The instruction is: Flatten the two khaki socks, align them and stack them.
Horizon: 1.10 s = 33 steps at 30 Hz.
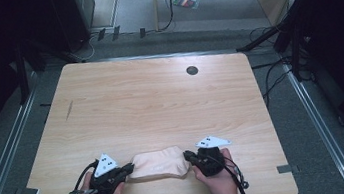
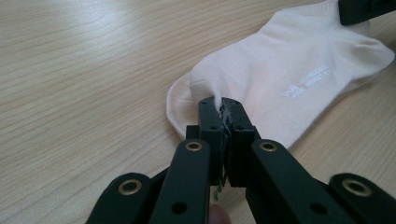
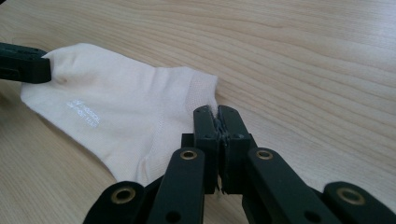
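Grey carpeted floor [image 1: 314, 123] all round, with cables trailing and dark stands at the edges. Standing on it, pale wooden table [image 1: 151, 105], bare across most of its top, one small dark round cap [image 1: 192, 70] set in near the far edge.

Lying flat close to the near edge, midway across: cream ankle sock [image 1: 159, 163], long axis running left to right along that edge. Left end narrower and rounded, right end wider. Small white printed lettering [image 2: 306, 81] on the upper face, seen in the left gripper view.

Coming in from the bottom of the high view, two forearms, hands wrapped round the gripper bodies, each pointing inward toward the sock so that the two face one another across it, tips low at the table.

Left gripper [image 2: 223, 109]: jaws pressed together, pinching a small raised fold of fabric at the sock's rounded left end. Right gripper [image 3: 217, 116]: jaws likewise pressed together, nipping the edge of the sock at its right end. Grey three-cornered plate atop each, tilted up toward the camera.
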Tool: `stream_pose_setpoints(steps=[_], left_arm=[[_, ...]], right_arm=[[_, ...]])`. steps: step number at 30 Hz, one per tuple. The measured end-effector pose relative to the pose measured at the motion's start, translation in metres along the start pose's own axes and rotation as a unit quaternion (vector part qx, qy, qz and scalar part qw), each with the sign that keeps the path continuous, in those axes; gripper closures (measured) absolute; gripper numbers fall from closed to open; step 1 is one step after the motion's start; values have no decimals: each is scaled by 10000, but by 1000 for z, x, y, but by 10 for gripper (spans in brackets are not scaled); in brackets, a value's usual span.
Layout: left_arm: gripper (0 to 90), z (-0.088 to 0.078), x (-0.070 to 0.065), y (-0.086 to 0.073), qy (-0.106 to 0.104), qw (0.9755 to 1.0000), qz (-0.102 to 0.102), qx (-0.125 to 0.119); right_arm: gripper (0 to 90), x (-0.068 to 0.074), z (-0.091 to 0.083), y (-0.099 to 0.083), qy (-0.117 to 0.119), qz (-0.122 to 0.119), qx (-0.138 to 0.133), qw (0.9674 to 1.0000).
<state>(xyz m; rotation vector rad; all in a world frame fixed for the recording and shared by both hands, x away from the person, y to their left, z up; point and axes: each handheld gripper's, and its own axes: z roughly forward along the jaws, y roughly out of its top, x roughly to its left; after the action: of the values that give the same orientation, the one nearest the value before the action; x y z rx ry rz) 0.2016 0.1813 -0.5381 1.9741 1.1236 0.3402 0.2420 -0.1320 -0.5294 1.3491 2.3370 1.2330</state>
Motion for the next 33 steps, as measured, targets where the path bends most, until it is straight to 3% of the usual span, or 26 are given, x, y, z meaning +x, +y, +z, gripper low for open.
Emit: stream_pose_setpoints(steps=[7, 9, 10, 11, 13, 16, 18, 21, 24, 27, 30, 33], left_arm=[[857, 4, -1, -3, 118, 9999, 58, 48], [752, 4, -1, -3, 217, 9998, 37, -20], [671, 3, -1, -2, 265, 9996, 10, -89], [641, 1, -1, -2, 221, 9996, -7, -157], [620, -1, 1, -1, 179, 9995, -81, -264], [652, 0, 1, -1, 209, 9993, -54, -303], [683, -1, -2, 0, 252, 9989, 11, -405], [735, -5, -7, 1, 285, 9974, 135, -642], [736, 1, -7, 0, 217, 9988, 167, -413], [724, 11, -5, -4, 158, 9998, 87, -59], [714, 13, -6, -4, 200, 9997, 127, 9], [664, 14, -6, -6, 173, 9995, 259, 24]], right_arm=[[872, 2, 1, -3, 32, -93, -29, 9999], [814, 2, 3, -5, 72, -92, -39, 9999], [736, 2, 3, -5, 141, -63, -88, 9998], [660, 3, 3, -6, 156, -33, -171, 9997], [618, 4, 1, -5, 200, -33, -300, 9993], [599, 8, -2, -5, 268, 13, -444, 9987], [602, 13, -2, -7, 187, 0, -532, 9984], [684, 23, -4, -9, 261, -66, -683, 9973], [698, 31, 2, -12, 369, -203, -498, 9979], [670, 32, 10, -16, 186, -297, -235, 9991], [662, 27, 16, -20, 79, -320, -2, 9995], [662, 27, 16, -21, 49, -342, 23, 9994]])
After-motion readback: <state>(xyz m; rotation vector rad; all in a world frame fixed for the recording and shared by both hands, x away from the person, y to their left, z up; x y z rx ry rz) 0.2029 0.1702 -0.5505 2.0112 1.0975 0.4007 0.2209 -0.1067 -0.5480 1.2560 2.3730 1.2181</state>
